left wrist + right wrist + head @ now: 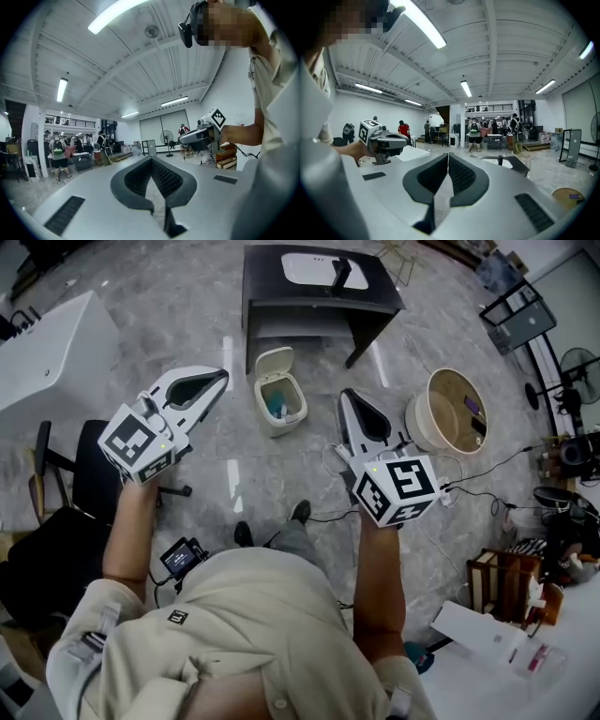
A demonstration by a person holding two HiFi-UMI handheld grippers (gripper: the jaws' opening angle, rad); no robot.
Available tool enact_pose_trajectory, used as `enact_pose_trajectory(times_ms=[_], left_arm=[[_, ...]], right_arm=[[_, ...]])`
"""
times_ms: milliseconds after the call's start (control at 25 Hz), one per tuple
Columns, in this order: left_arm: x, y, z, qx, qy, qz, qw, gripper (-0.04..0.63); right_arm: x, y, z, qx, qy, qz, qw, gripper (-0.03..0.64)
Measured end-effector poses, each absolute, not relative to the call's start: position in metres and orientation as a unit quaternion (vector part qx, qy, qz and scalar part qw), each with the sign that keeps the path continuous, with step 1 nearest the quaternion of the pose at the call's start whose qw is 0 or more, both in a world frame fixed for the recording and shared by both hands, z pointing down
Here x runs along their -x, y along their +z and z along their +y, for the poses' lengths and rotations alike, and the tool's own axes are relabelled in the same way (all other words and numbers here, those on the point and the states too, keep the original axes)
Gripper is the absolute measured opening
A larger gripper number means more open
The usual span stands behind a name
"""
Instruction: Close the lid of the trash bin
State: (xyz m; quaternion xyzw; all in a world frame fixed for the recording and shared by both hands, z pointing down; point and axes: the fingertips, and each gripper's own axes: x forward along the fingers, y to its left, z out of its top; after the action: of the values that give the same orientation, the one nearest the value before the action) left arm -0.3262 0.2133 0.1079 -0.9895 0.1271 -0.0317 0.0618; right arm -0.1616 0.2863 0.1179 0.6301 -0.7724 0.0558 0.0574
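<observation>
trash bin (280,425) before table (267,284), basket (418,418) right

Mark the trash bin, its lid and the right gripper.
trash bin (281,428): head view, front wall below the opening.
lid (273,361): head view, middle of the open lid.
right gripper (348,395): head view, where its jaw tips meet.

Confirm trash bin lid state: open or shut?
Open. In the head view the lid stands raised behind the trash bin, whose inside is exposed.
</observation>
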Motion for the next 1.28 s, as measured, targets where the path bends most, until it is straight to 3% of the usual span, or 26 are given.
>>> enact_pose_trajectory(times_ms=[1280], left_arm=[[0.133,0.134,0.121,0.962,-0.108,0.248,0.042,0.015]], right_arm=[[-0.047,0.165,0.141,-0.527,0.117,-0.842,0.02,0.026]])
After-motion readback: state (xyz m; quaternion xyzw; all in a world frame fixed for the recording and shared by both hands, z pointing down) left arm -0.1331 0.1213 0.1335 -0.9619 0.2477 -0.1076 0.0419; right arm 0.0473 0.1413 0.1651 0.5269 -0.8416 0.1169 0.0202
